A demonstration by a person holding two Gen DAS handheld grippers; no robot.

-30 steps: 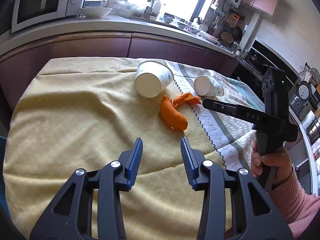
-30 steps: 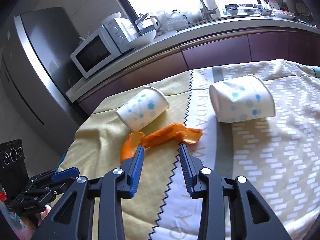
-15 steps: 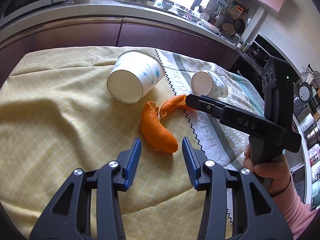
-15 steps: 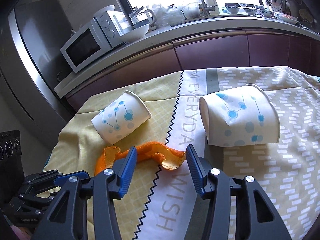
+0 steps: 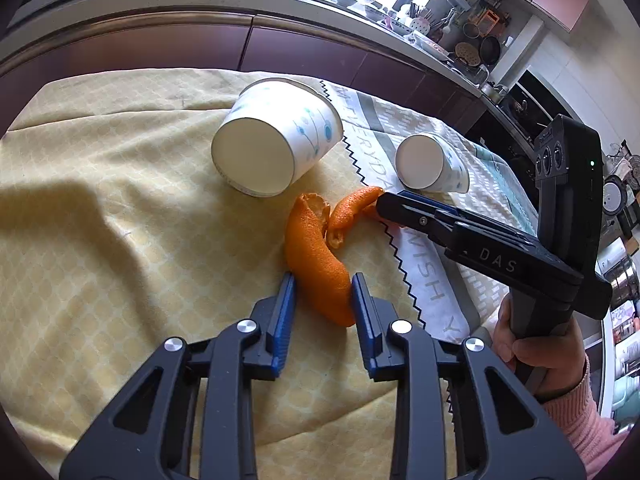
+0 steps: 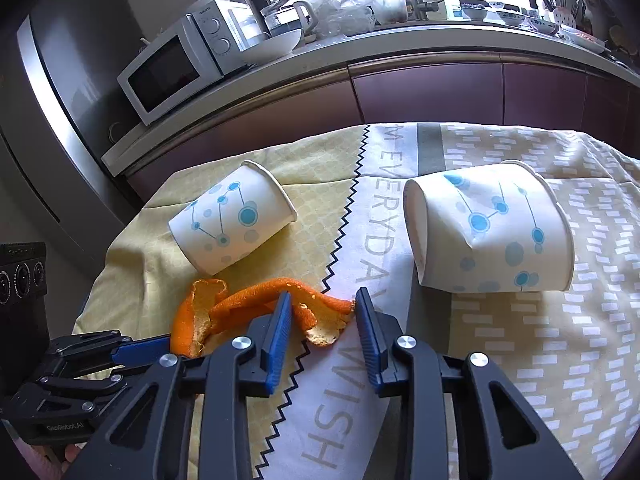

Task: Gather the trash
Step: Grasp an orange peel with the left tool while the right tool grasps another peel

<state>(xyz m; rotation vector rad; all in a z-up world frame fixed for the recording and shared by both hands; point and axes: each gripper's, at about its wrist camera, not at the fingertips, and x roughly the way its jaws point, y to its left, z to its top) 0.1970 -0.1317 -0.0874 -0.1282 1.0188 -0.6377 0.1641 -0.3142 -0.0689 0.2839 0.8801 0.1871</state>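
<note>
Two orange peel pieces lie on the yellow tablecloth [image 5: 120, 248]. The long peel [image 5: 320, 264] sits between the pads of my left gripper [image 5: 323, 286], whose jaws are closing and touch both its sides. The curled peel [image 6: 320, 316] sits between the pads of my right gripper [image 6: 322, 300], also closing, with a pad against each end. In the left wrist view the right gripper [image 5: 386, 202] meets the curled peel [image 5: 352, 210]. Two white paper cups with blue dots lie on their sides beyond: one cup [image 6: 232, 220] at the left, a dented cup [image 6: 488, 232] at the right.
A person's hand [image 5: 536, 360] in a pink sleeve holds the right gripper's handle. Behind the table runs a dark-fronted kitchen counter [image 6: 420, 84] with a microwave [image 6: 172, 72], a bowl and dishes. The cloth's grey lettered band [image 6: 376, 248] runs between the cups.
Both grippers moved forward and down onto the peels. Their jaws widened a little, then narrowed around the peel pieces. The cups have not moved.
</note>
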